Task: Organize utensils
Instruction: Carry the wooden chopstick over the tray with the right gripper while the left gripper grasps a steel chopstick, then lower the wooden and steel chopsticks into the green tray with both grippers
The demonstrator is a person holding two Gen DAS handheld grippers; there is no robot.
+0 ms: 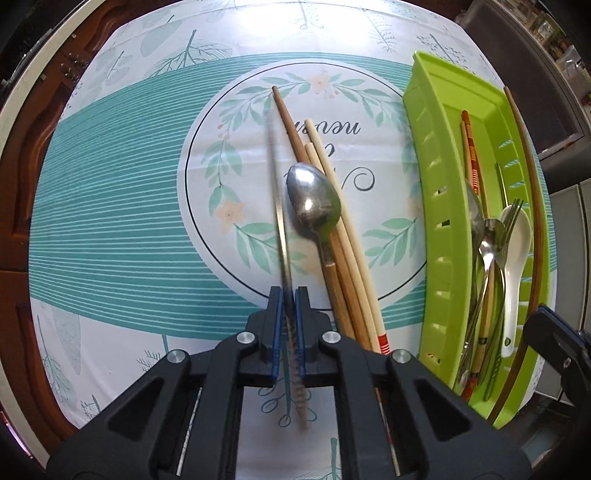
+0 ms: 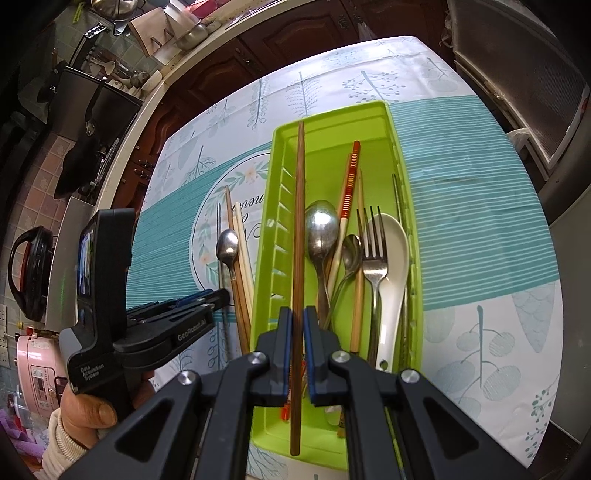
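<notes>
You're in home kitchen: table [image 2: 461, 206] under leaf-print plastic cloth, dark wood cabinets [image 2: 221, 70] behind it, counter [image 2: 155, 99] crowded with pots [image 2: 192, 35] and cutting board [image 2: 153, 27], tiled wall [image 2: 48, 162], pink rice cooker [image 2: 37, 373] beside black kettle [image 2: 31, 273].

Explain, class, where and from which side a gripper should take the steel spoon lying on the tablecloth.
Grip the steel spoon by its narrow handle just below the bowl, coming straight down from above with the jaws across the handle. The bowl is broad, rounded and slippery. The handle rests on the wooden chopsticks, so its underside may be slightly raised. This is a judgement.
</notes>
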